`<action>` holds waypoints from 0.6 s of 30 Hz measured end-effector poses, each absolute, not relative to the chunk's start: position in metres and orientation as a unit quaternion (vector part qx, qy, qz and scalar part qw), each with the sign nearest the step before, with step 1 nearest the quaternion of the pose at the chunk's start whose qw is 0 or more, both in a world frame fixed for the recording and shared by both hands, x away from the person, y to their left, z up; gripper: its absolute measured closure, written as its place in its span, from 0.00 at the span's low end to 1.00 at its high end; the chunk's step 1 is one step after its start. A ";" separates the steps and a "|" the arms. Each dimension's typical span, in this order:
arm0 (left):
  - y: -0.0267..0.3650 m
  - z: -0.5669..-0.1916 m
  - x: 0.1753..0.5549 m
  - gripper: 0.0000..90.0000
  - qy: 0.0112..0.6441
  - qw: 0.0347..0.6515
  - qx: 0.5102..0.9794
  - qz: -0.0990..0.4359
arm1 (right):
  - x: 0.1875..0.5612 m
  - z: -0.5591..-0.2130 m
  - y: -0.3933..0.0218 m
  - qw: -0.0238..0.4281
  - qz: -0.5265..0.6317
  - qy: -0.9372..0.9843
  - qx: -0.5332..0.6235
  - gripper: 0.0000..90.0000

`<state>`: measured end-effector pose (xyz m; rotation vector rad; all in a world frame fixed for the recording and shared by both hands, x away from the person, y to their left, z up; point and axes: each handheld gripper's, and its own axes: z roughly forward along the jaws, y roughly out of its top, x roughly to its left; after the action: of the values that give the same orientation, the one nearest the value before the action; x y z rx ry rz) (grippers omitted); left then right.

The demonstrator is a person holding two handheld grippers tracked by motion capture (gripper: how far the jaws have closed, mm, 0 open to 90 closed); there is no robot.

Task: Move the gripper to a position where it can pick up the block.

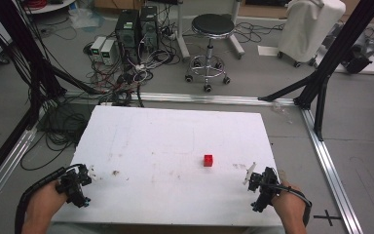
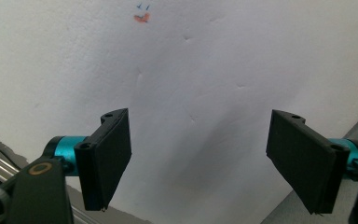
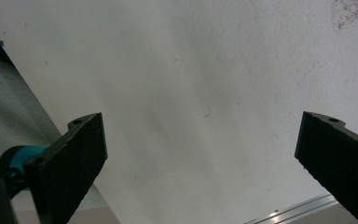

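Two handheld grippers, one red block and one white table: that is the count at this workstation. The left gripper point(image 1: 88, 171) hovers at the near left corner of the white table point(image 1: 175, 131), held in the person's left hand point(image 1: 44, 202); the right gripper point(image 1: 250, 174) sits at the near right edge in the right hand point(image 1: 288, 204). A single small red block point(image 1: 208, 160) rests on the tabletop, ahead of and just to the left of the right gripper, near it but not touching, and well apart from the left gripper, far off to that gripper's right.

In the left gripper view, the left gripper point(image 2: 198, 158) has its jaws spread wide with bare white surface between them, and a small orange mark point(image 2: 141, 17) lies on the table ahead. In the right gripper view, the right gripper point(image 3: 205, 161) likewise stands wide, nothing between its jaws. Beyond the table's far edge, one black stool point(image 1: 213, 27) stands on the floor.
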<state>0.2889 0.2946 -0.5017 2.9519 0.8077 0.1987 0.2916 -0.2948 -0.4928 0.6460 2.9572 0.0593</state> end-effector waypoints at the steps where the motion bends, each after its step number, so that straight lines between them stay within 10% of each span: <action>1: 0.294 -0.502 0.289 0.25 0.262 0.038 0.962 0.066 | 0.292 -0.492 -0.295 0.057 0.020 0.975 0.215 0.01; 18: 0.295 -0.501 0.288 0.25 0.266 0.039 0.961 0.067 | 0.303 -0.483 -0.303 0.076 0.048 0.967 0.238 0.01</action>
<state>0.2882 0.2949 -0.5012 2.9456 0.8158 0.2050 0.3035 -0.3027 -0.4833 0.7124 2.8992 0.1439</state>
